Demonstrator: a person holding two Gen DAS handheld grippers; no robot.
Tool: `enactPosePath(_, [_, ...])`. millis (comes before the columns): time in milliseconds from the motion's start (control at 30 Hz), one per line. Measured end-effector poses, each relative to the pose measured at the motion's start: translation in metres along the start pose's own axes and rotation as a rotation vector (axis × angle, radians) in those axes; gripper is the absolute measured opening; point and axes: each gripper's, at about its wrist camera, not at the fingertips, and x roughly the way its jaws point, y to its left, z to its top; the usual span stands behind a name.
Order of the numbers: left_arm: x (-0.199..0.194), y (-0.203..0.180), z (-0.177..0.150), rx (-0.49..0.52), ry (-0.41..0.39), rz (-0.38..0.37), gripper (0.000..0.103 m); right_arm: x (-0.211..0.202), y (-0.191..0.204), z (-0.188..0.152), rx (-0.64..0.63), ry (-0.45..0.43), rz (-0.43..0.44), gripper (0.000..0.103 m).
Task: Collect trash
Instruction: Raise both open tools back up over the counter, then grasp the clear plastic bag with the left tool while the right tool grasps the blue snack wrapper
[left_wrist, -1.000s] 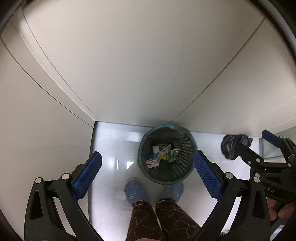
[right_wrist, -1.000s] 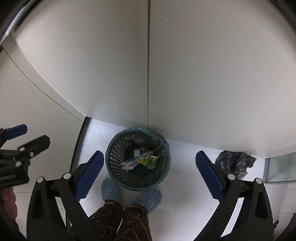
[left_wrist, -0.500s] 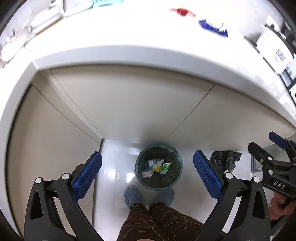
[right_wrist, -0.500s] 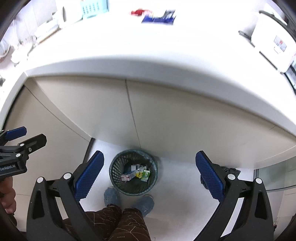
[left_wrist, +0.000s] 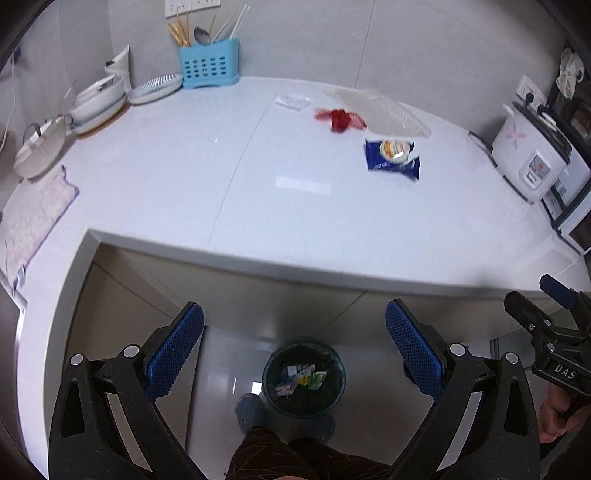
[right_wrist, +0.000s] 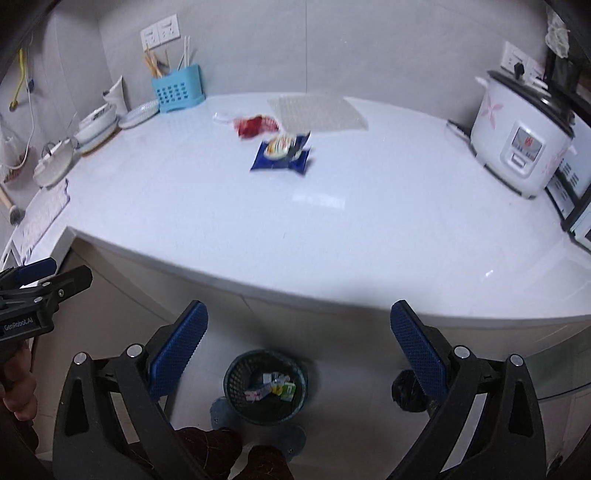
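A blue snack wrapper (left_wrist: 392, 158) (right_wrist: 282, 152) and a red wrapper (left_wrist: 339, 118) (right_wrist: 253, 125) lie on the white counter (left_wrist: 258, 192) (right_wrist: 332, 229), far from both grippers. A clear plastic scrap (left_wrist: 293, 100) lies behind them. A dark mesh bin (left_wrist: 303, 378) (right_wrist: 266, 386) holding several packets stands on the floor below. My left gripper (left_wrist: 294, 350) and right gripper (right_wrist: 298, 349) are open and empty, held above the bin, short of the counter edge.
A bubble-wrap sheet (right_wrist: 316, 112), a blue utensil holder (left_wrist: 207, 63), dishes (left_wrist: 98, 99) and a cloth (left_wrist: 33, 218) sit at the back and left. A rice cooker (right_wrist: 521, 133) stands on the right. A black bag (right_wrist: 410, 393) lies on the floor. My feet stand by the bin.
Both grippers have risen and tilted up from just over the bin; the countertop and its wrappers have come into view. Both jaws stay open.
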Motion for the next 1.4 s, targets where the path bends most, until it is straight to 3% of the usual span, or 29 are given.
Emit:
enactPosePath(300, [0.001,0.004,0.061,-0.001,-0.027,0.013,0.097,-0.005,-0.003,0.055,-0.009,-0.042,-0.011,0.095])
enactPosePath(533, [0.021,0.016,0.124,0.039,-0.051,-0.017,0.097,0.019,0.009,0.100,0.021,-0.052,-0.037,0.095])
enactPosePath(900, [0.099,0.037,0.233,0.125,-0.032,-0.076,0.097,0.079,0.033,0.169,0.076,0.006,-0.108,0.095])
enactPosePath(1400, [0.213,0.034,0.310,0.214,0.081,-0.141,0.097,0.153,0.043,0.200,0.161,0.130,-0.194,0.095])
